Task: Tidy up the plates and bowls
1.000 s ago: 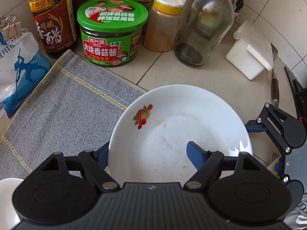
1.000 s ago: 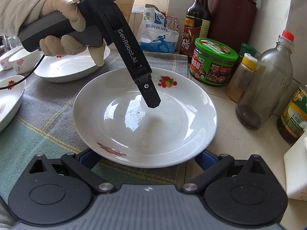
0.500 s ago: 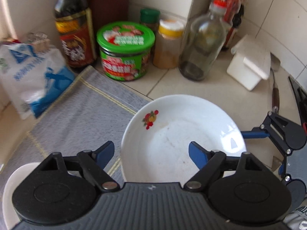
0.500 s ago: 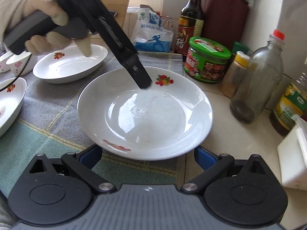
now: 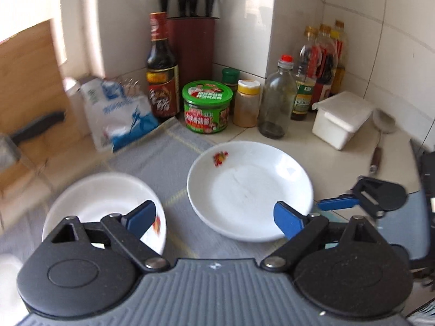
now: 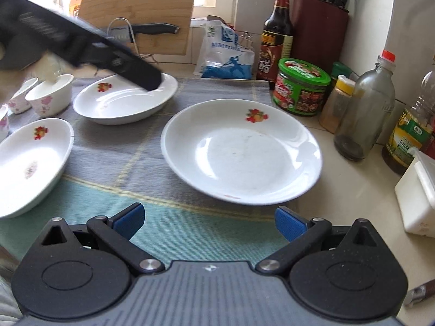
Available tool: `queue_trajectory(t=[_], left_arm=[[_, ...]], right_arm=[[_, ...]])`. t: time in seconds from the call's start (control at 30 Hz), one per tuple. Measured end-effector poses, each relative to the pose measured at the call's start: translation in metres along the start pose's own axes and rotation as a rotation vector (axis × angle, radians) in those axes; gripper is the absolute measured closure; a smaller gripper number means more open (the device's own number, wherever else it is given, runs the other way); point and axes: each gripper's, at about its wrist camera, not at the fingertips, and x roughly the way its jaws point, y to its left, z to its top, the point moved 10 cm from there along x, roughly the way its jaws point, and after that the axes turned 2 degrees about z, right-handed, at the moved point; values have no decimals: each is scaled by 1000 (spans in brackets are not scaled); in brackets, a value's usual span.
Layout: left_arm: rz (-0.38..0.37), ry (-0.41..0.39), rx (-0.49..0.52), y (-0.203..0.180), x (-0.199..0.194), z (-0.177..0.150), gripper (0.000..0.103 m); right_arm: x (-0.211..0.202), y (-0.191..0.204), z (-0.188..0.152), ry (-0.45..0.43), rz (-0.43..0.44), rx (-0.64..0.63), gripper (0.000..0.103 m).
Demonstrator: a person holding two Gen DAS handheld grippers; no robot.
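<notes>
Left gripper (image 5: 214,217) let go of plate (image 5: 250,190), jaws opening w/ nothing between; right gripper (image 6: 209,221) wide, empty.

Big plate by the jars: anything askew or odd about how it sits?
Yes. The big plate straddles the cloth's right edge, part on fabric, part on bare counter, so it may sit slightly uneven. No chips or spills visible; faint scuffs mark its middle.

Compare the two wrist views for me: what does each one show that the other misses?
Left wrist only: the right gripper open beside the big plate, and a ladle.
Right wrist only: the left gripper's finger over the far plate, the near-left plate, small floral cups.
Both: the big plate, the far plate, the green-lidded jar, the vinegar bottle.
</notes>
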Motion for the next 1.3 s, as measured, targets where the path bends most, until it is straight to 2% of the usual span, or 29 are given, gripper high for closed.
queue_trajectory(t=[0.1,0.23,0.4,0.57,0.73,1.03,1.3], left_arm=[[23,-10,-48,4,-23,-19,10],[98,-47,-93,17,-57,-47,10],[160,-69,-154,39,-95,-81,9],[221,-61,-166,52,-124,-116,8],[228,-24,-168,61,-145,-154,8],[200,63,-156,69,-145,-215,8],[191,64,-82,71,-118,-226,8]], right_arm=[[-3,16,1,1,11,-1,0],[-4,37,4,0,20,-3,0],[-5,56,7,-8,49,61,0],[-7,73,12,-11,63,127,0],[-7,90,17,-18,47,174,0],[-2,122,20,17,97,191,0],[7,144,20,63,145,204,0]])
